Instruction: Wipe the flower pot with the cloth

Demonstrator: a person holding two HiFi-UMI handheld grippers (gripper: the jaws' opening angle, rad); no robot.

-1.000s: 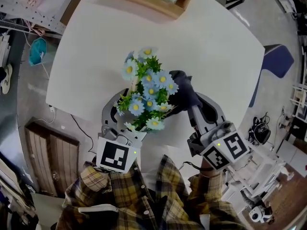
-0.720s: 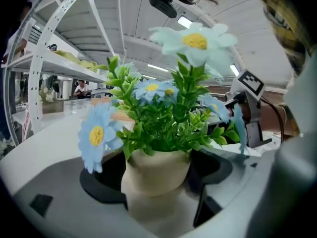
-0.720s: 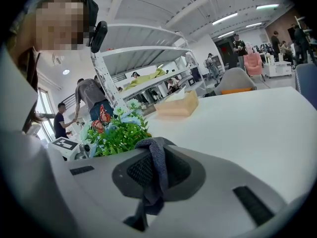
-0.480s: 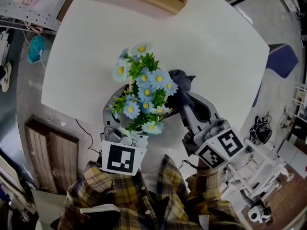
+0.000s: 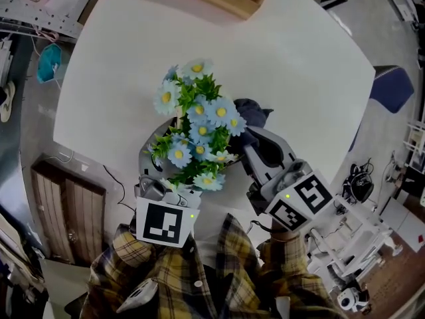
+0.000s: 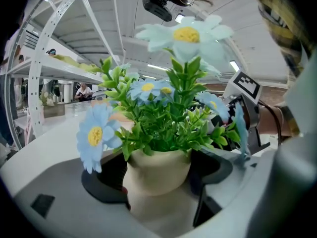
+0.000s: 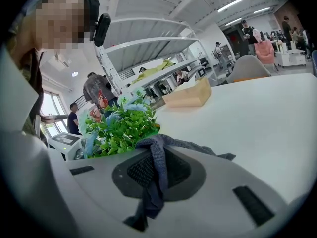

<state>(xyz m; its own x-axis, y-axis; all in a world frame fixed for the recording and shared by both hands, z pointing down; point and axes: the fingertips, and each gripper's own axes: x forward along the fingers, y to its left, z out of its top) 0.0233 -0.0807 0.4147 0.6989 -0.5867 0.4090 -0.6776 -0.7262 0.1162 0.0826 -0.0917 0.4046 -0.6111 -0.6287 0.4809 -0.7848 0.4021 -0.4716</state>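
Left gripper view: flower pot [image 6: 157, 168] is clamped in left gripper [image 6: 158, 182], near table's [image 5: 312, 72] 6 o'clock edge. At pot's 3 o'clock the cloth [image 7: 154, 165] is pinched by right gripper [image 7: 157, 175]; it should be pressed to the wall & drawn round w/ pot steadied.

Looking across a white table [image 5: 299, 65]. Up at its far edge, a wooden tray [image 5: 249, 6] holding something pale green. Off right on the floor, a blue chair [image 5: 392, 88]; off left, a teal object [image 5: 50, 65]. Down low, a plaid shirt [image 5: 172, 278]. Beyond the table in the right gripper view, bystanders [image 7: 96, 90] beside white metal shelving [image 7: 148, 42].
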